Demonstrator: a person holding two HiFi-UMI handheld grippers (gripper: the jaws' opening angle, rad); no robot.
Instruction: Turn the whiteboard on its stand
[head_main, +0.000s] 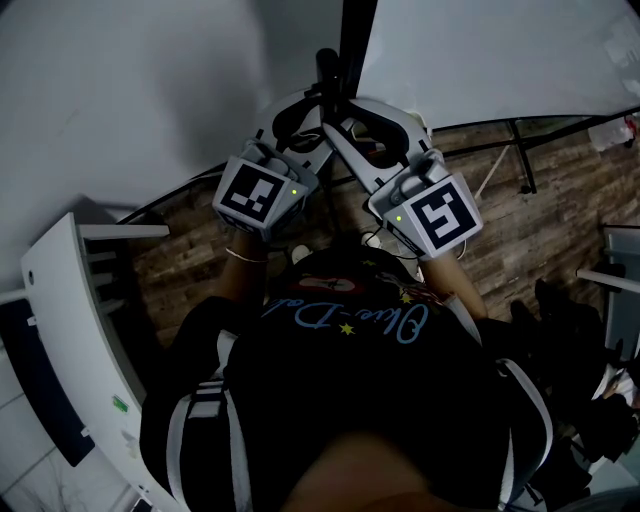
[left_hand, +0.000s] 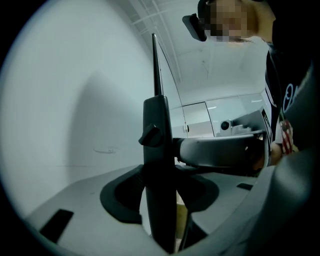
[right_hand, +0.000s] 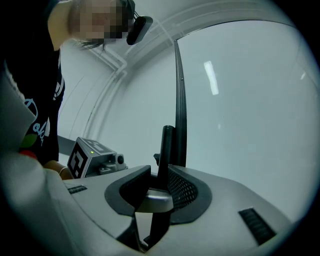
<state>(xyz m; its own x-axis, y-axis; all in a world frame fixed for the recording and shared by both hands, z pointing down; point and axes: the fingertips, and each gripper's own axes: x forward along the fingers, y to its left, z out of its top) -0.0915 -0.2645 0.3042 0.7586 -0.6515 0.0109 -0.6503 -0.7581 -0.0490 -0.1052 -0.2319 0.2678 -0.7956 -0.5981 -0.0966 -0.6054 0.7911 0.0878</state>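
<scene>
The whiteboard stands upright ahead of me, its white face filling the left gripper view and the right gripper view. A black upright post of its stand runs along the board's edge. My left gripper reaches the post from the left. In its own view the post, with a small knob, fills the gap between the dark pads of the left gripper. My right gripper comes from the right and grips the same post in its own view.
Black base bars of the stand lie on the wood-pattern floor. A white curved unit stands at my left, dark bags at my right. Each gripper shows in the other's view: the right, the left's marker cube.
</scene>
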